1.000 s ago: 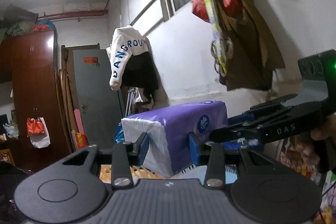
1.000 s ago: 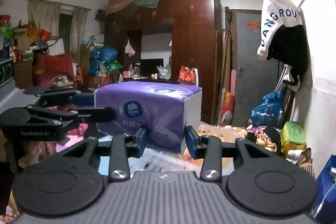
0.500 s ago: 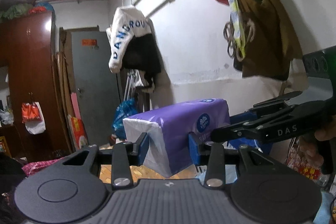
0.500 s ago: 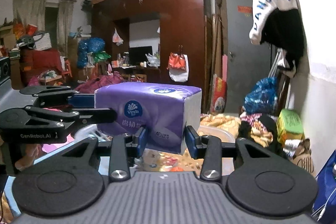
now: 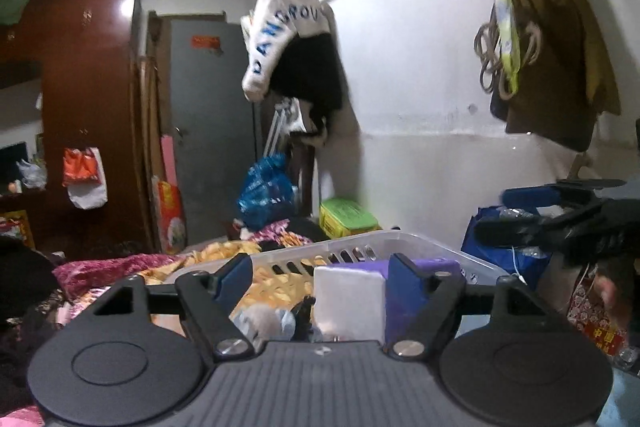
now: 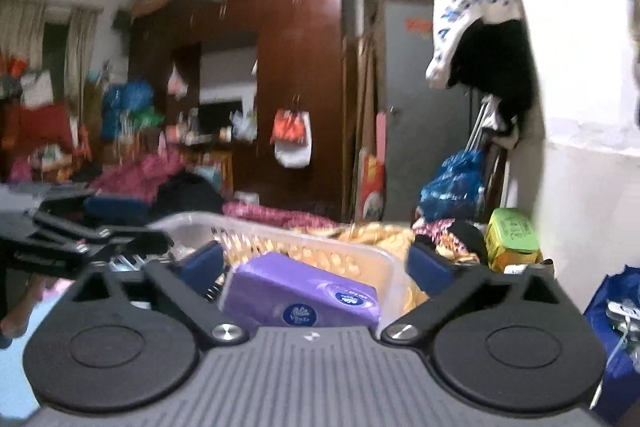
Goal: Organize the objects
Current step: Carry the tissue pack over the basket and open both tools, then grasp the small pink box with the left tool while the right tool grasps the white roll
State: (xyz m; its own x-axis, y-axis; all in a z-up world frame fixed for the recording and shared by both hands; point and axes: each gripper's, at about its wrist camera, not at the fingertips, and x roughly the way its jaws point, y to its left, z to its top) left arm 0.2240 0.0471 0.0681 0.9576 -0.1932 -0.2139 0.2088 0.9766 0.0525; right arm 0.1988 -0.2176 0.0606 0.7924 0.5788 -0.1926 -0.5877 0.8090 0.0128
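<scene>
Tissue pack apparently inside clear basket, both grippers' jaws opening, released.

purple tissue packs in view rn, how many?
1. The purple plastic-wrapped tissue pack lies in the clear slotted plastic basket, between the opening jaws of both grippers. The basket's contents could hide others.

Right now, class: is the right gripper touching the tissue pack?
Apart. In the right wrist view the right gripper is opening, its pads spread wide, with clear gaps either side of the tissue pack lying in the basket.
</scene>
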